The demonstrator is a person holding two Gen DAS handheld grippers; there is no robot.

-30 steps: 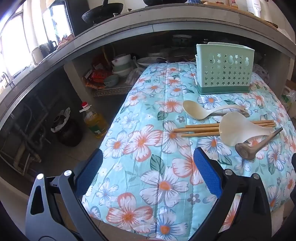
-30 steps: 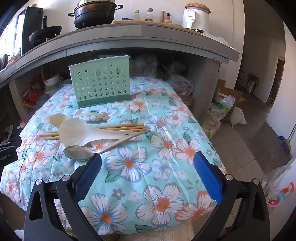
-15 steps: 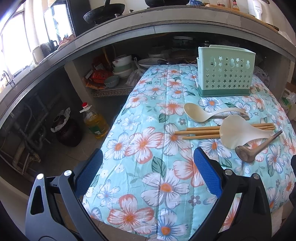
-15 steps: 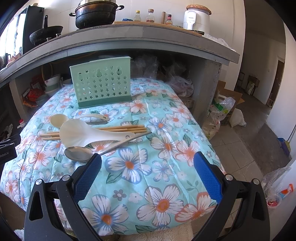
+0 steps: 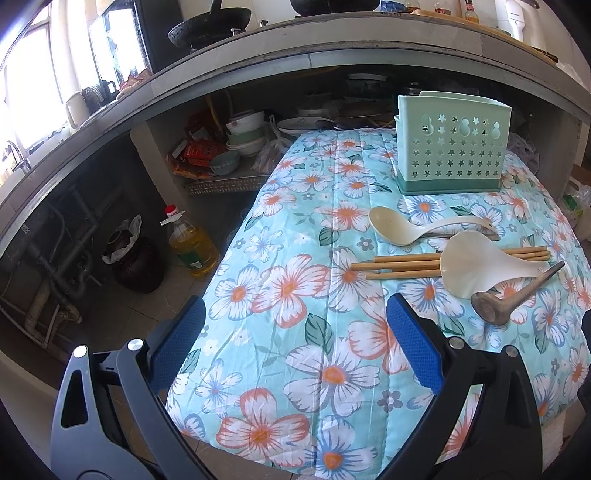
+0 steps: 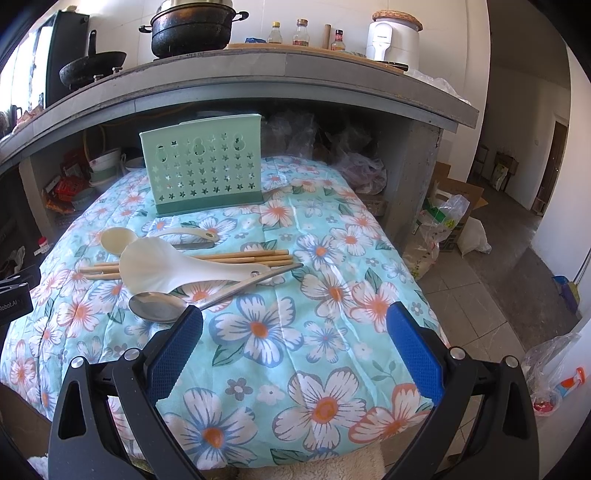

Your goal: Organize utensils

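Note:
A mint green utensil holder [image 5: 452, 146] [image 6: 201, 173] with star holes stands at the far end of the floral-covered table [image 5: 295, 295] [image 6: 295, 332]. In front of it lie a cream ladle [image 5: 395, 229] [image 6: 122, 240], wooden chopsticks [image 5: 406, 264] [image 6: 240, 256], a white rice paddle [image 5: 469, 267] [image 6: 159, 266] lying over them, and a metal spoon [image 5: 495, 312] [image 6: 159, 306]. My left gripper [image 5: 295, 347] is open and empty, above the table's left near corner. My right gripper [image 6: 293, 349] is open and empty, near the spoon's bowl.
A concrete counter [image 6: 258, 81] overhangs the table's far end, with pots [image 6: 192, 26] and bottles on it. An oil bottle [image 5: 192, 243] and a dark jar [image 5: 133, 258] stand on the floor to the left. Bags [image 6: 443, 225] lie on the floor to the right.
Both grippers have drifted slightly closer to the utensils and stayed open. The utensils have not moved.

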